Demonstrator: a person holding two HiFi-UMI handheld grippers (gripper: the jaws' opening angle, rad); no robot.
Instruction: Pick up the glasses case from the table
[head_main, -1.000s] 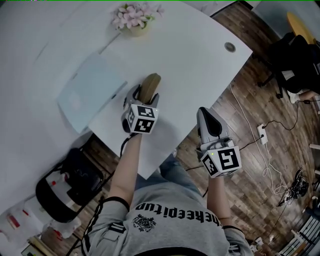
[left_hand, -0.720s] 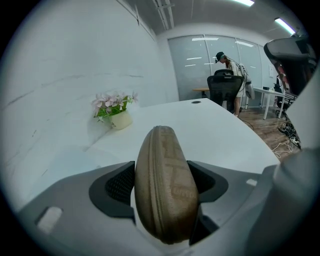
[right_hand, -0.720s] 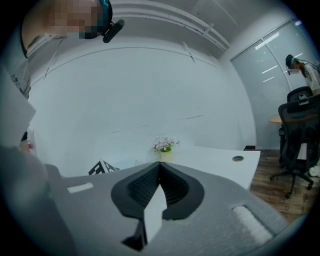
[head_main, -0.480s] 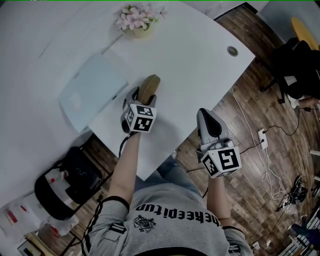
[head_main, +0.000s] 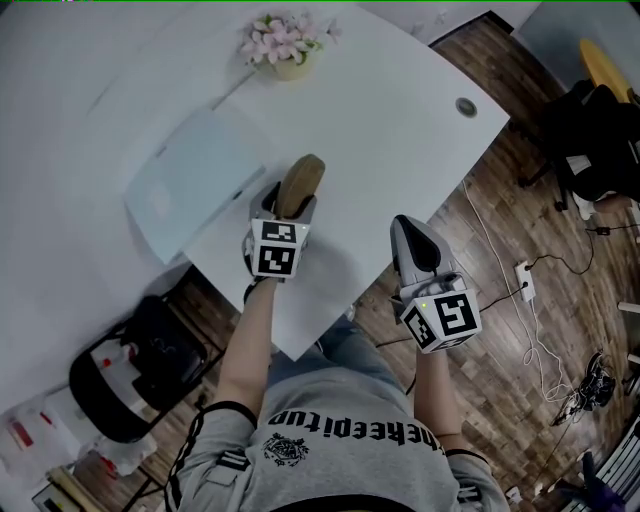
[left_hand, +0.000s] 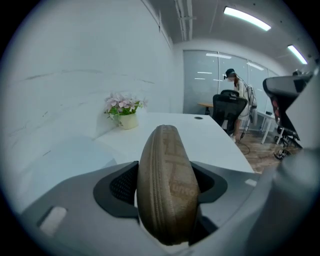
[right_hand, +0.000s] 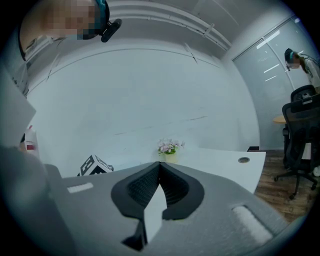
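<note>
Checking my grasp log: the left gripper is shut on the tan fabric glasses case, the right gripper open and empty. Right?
No: the right gripper is shut, jaws together, though empty, as the right gripper view shows. The left gripper is shut on the tan fabric glasses case.

left gripper (head_main: 281, 212) — grey shell, black ribbed pads | right gripper (head_main: 409, 226): same grey, dark panel on top | marker cubes (head_main: 274, 248) (head_main: 441, 319): white faces, black square patterns | T-shirt (head_main: 330, 400): grey, short sleeves, black lettering and crest | left arm — black band (head_main: 228, 405), thin black cable (head_main: 186, 452) | jeans (head_main: 335, 345): blue
</note>
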